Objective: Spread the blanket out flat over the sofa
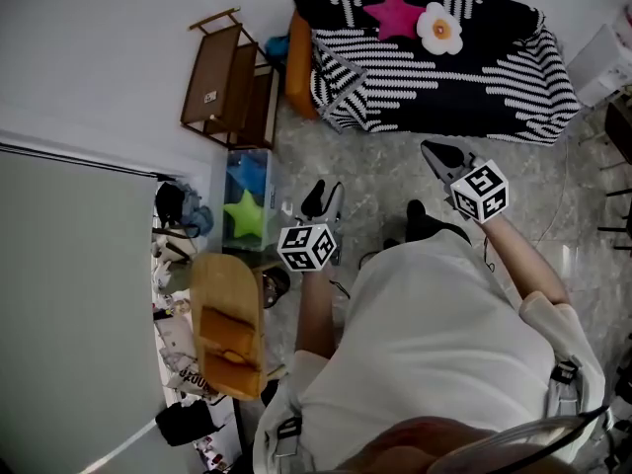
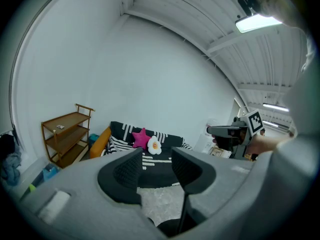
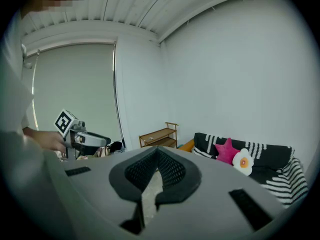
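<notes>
The knitted black blanket [image 1: 444, 77], banded with white dashes, drapes over the orange sofa [image 1: 299, 62], well away from both tools. The left tool [image 2: 155, 166] gapes empty, and the right tool [image 3: 156, 166] is pressed together.

The blanket [image 1: 444, 62] covers nearly all of the sofa [image 1: 299, 67], leaving only an orange arm at one end in sight from the head view. The person's white shirt [image 1: 434, 354] hides the floor under it and runs off the bottom edge. At the right edge a white thing [image 1: 604, 59] and some dark furniture legs [image 1: 616, 194] are cut off, and what the white thing is cannot be told. The clutter [image 1: 178, 339] beside the wooden table [image 1: 222, 279] is too small and tangled to tell apart, and the tag [image 1: 209, 96] on the shelf [image 1: 232, 72] cannot be read. In the left gripper view the body of the left gripper [image 2: 156, 154] hides the blanket's lower front.
</notes>
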Available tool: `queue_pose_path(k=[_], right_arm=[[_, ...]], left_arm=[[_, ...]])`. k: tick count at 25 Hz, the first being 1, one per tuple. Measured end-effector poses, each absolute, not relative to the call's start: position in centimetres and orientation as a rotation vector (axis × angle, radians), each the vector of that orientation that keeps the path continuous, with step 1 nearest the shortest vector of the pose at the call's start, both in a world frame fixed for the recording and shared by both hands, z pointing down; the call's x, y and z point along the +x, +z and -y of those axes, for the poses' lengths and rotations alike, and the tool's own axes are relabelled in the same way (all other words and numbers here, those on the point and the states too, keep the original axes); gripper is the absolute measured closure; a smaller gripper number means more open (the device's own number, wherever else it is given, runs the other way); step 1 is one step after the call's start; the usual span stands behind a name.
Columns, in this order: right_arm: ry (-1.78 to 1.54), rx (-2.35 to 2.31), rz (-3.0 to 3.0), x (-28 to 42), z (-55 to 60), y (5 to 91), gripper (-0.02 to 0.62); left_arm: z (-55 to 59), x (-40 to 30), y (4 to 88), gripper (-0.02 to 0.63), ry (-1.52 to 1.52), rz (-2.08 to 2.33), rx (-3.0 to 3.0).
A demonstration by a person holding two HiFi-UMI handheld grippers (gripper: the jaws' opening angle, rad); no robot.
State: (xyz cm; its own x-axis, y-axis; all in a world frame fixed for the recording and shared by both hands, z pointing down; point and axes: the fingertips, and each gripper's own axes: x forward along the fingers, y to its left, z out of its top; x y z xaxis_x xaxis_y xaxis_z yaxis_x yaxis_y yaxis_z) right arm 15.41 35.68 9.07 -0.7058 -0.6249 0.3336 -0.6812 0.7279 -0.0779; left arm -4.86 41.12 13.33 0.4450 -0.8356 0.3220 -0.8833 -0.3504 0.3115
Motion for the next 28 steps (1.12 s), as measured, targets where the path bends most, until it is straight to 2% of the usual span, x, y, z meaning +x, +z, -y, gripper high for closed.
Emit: queue_pose_path(k=[9,28], right_arm=[[0.322,0.973,2.651,14.3,-31.2,10.8,0.592],[0.412,0.82,2.643,13.7,-9.5,13.2,0.591]], left_arm=[[-37.4,-5.4,14.3,0.42,0.156,1.462,2.236],[-18.1,-4.2,13.7,0.42,0.148,1.537,2.206]])
